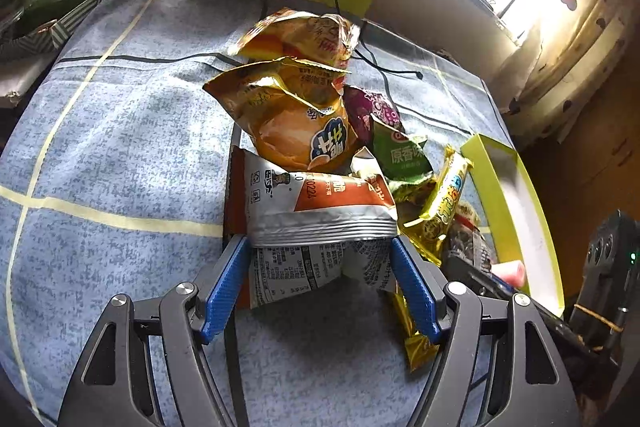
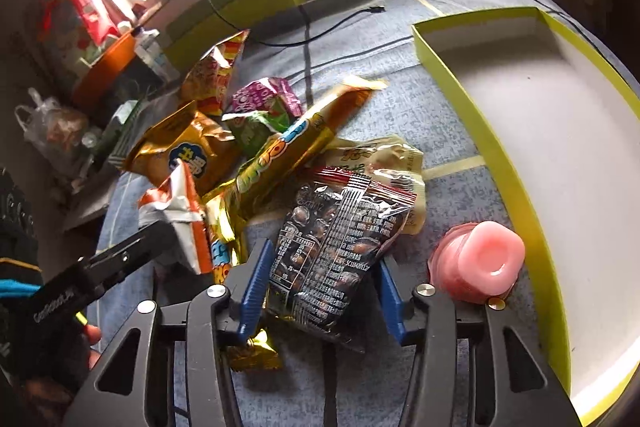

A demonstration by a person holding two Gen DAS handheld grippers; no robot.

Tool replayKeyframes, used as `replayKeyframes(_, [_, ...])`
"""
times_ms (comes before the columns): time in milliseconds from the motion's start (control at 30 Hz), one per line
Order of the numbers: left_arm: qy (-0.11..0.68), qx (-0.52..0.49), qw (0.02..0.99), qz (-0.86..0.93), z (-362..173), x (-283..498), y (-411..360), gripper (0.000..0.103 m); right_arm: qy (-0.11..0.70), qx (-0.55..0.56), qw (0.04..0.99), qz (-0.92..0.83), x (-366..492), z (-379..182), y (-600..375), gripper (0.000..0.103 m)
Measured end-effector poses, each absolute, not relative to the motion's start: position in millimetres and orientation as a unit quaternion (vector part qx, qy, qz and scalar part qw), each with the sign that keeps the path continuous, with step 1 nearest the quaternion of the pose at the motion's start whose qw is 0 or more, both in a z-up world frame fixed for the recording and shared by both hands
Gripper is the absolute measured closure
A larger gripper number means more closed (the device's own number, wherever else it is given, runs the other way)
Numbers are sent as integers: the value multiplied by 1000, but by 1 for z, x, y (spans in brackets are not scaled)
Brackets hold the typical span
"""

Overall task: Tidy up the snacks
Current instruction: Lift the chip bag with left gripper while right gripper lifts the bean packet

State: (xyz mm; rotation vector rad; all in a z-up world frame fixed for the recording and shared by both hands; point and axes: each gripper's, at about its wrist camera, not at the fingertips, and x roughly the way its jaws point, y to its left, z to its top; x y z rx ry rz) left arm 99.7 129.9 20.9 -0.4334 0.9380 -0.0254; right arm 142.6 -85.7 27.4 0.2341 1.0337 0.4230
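The dark nut packet (image 2: 340, 247) lies on the blue worktop cloth (image 2: 400, 107) between the blue pads of the right tool (image 2: 320, 291), which press its sides in a grasp. The silver-and-orange packet (image 1: 316, 203) is clamped the same way across its crimped end by the left tool (image 1: 320, 279). Ahead of both tools the other snacks lie heaped, a pink jelly cup (image 2: 480, 259) sits just right of the right tool, and the lime-edged box (image 2: 500, 155) lies open beyond it.
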Motion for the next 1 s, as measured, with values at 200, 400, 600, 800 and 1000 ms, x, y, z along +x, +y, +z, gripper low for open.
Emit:
replayKeyframes(200, [444,-198,874,-6,24,99,127,44,477,96,846,219,136,32,-84,64])
replayKeyframes(400, [441,-194,876,-17,30,92,128,52,470,90,847,231,130,34,-86,64])
replayKeyframes(600, [416,-205,886,-2,40,86,140,34,470,85,849,227,129,33,-89,64])
replayKeyframes(800, [435,-181,882,-22,36,110,135,33,470,85,848,228,130,32,-88,64])
replayKeyframes(1000, [464,-139,874,-27,30,124,118,25,470,86,848,230,132,30,-87,64])
